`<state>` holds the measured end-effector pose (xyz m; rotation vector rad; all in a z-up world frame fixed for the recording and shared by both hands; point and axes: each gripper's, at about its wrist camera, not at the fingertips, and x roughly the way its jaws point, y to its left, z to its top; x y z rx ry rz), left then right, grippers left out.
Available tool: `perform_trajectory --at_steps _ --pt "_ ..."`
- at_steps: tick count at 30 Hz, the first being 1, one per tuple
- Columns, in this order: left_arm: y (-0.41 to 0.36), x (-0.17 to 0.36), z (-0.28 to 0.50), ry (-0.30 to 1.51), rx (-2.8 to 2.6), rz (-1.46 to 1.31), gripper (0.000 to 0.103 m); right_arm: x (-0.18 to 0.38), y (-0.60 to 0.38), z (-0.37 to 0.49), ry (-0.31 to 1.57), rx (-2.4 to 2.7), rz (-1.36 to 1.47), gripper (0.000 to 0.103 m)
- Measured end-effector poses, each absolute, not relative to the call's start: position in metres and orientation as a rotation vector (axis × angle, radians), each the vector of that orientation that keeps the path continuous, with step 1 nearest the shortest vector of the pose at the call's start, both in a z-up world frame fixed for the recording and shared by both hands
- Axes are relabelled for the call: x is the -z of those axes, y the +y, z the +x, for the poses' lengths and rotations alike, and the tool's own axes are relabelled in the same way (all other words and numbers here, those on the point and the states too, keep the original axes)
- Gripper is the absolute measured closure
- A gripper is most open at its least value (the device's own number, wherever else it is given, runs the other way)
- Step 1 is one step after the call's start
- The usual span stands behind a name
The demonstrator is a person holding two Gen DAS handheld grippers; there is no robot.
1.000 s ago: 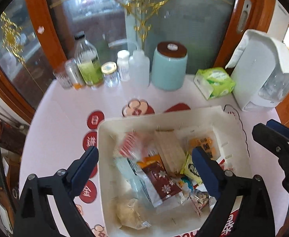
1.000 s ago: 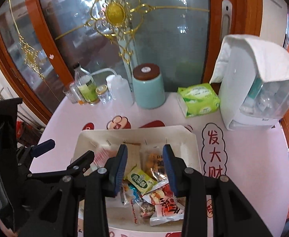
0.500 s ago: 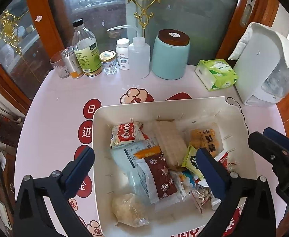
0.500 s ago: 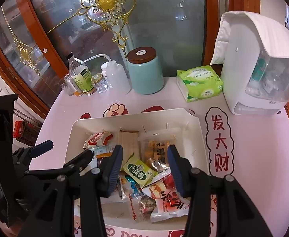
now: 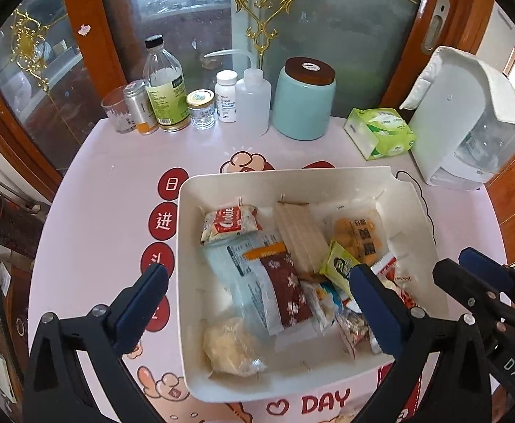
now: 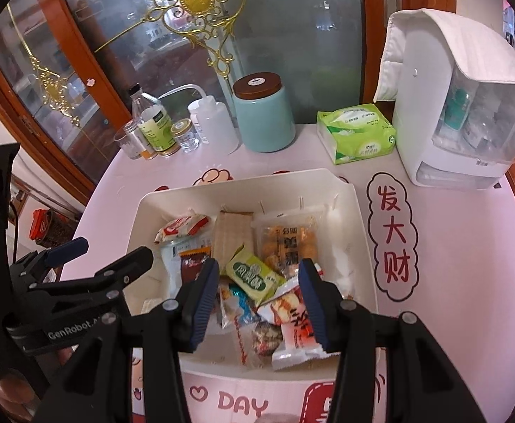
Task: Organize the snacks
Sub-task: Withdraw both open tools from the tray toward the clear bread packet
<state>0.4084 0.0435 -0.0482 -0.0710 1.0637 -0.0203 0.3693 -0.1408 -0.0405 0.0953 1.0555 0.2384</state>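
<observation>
Your left gripper (image 5: 257,282) and right gripper (image 6: 259,278) hover with fingers spread, empty, over the bin (image 5: 328,176), whose snacks (image 5: 285,282) are at 12 o'clock, ready for picking.

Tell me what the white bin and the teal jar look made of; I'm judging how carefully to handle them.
The white bin looks like matte moulded plastic: thin walls, rounded corners, a soft dull sheen. The teal jar looks like glazed ceramic, going by its smooth, even gloss, though coated metal is possible. Its brown lid looks like wood or a wood-look finish.
</observation>
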Motion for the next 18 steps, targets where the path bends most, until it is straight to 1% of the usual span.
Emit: perform_trajectory --at_steps 5,12,18 --pt "0.038 0.027 0.382 1.016 0.013 -0.044 0.001 0.033 -0.148 0.344 1.046 -0.266 0.103 0.055" --pt "0.026 -0.018 0.329 0.877 -0.013 0.006 0.001 0.02 -0.163 0.3 1.014 -0.302 0.102 0.055" --pt "0.012 -0.03 0.291 0.861 0.037 -0.014 0.001 0.015 -0.185 0.257 0.984 -0.311 0.106 0.055"
